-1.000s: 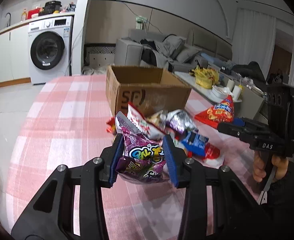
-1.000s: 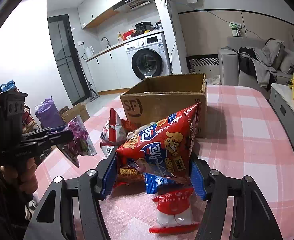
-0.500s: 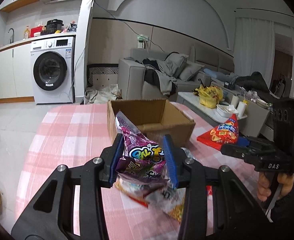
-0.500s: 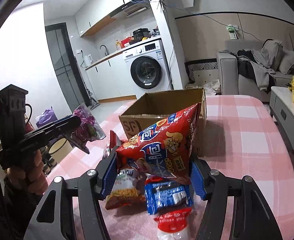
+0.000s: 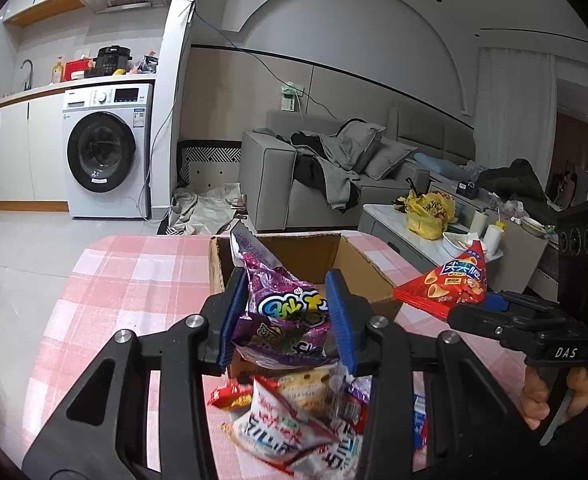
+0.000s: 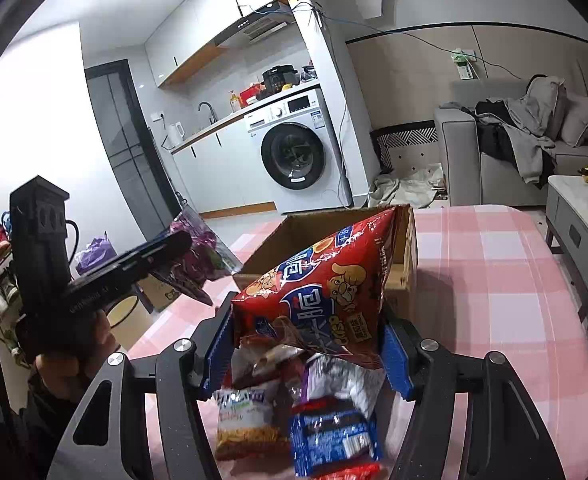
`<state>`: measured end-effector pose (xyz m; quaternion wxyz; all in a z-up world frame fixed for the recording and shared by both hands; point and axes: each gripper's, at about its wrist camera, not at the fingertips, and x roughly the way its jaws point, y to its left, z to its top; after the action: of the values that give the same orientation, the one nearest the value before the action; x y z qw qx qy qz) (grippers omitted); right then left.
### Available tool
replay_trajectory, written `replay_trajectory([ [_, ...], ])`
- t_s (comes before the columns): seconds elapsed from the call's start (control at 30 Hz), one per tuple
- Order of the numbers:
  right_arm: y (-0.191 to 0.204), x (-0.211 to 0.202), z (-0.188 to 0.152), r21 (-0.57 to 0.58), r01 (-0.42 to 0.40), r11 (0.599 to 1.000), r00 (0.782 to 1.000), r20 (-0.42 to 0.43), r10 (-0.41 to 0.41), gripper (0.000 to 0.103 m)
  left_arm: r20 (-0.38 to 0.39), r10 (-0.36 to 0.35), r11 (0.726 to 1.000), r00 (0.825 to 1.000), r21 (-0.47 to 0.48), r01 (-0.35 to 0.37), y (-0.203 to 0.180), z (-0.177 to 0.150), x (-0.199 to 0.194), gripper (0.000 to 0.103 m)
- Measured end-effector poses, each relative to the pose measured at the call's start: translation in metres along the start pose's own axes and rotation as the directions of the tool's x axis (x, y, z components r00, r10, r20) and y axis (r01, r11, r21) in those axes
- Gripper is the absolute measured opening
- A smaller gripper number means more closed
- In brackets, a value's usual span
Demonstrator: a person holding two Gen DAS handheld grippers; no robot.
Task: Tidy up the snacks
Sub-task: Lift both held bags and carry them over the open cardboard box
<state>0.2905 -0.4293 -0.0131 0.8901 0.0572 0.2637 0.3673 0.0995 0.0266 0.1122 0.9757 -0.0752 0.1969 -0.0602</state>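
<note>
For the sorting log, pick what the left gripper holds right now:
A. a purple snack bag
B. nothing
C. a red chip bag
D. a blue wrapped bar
A: the left gripper is clamped on the purple snack bag; the red chip bag sits in the right gripper.

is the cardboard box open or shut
Open: the cardboard box has its top flaps up and its brown inside walls show. No snack shows inside, though its floor is hidden.

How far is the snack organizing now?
Done: nothing shows inside the cardboard box yet. In hand: left claw grips the purple bag; right claw grips the red bag. Left: the snack pile on the table.
</note>
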Motion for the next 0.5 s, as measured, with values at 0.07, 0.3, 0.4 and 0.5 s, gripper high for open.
replay_trajectory([
  [0.07,-0.002,0.004,0.005,0.006,-0.002,1.0,1.0,-0.001,0.002,0.064,0.004,-0.003,1.0,1.0,-0.001,0.003,0.001,0.006,0.008,0.037],
  [0.3,-0.004,0.021,0.019,0.012,-0.005,1.0,1.0,-0.007,0.005,0.064,-0.007,0.001,1.0,1.0,0.004,-0.001,0.004,0.024,0.047,0.037],
  [0.4,-0.006,0.03,0.023,0.01,-0.01,1.0,1.0,-0.012,0.01,0.064,-0.011,0.004,1.0,1.0,0.007,-0.004,0.004,0.03,0.062,0.037],
  [0.5,-0.007,0.041,0.029,0.007,-0.015,1.0,1.0,-0.019,0.015,0.065,-0.015,-0.001,1.0,1.0,0.012,0.001,0.003,0.036,0.078,0.037],
])
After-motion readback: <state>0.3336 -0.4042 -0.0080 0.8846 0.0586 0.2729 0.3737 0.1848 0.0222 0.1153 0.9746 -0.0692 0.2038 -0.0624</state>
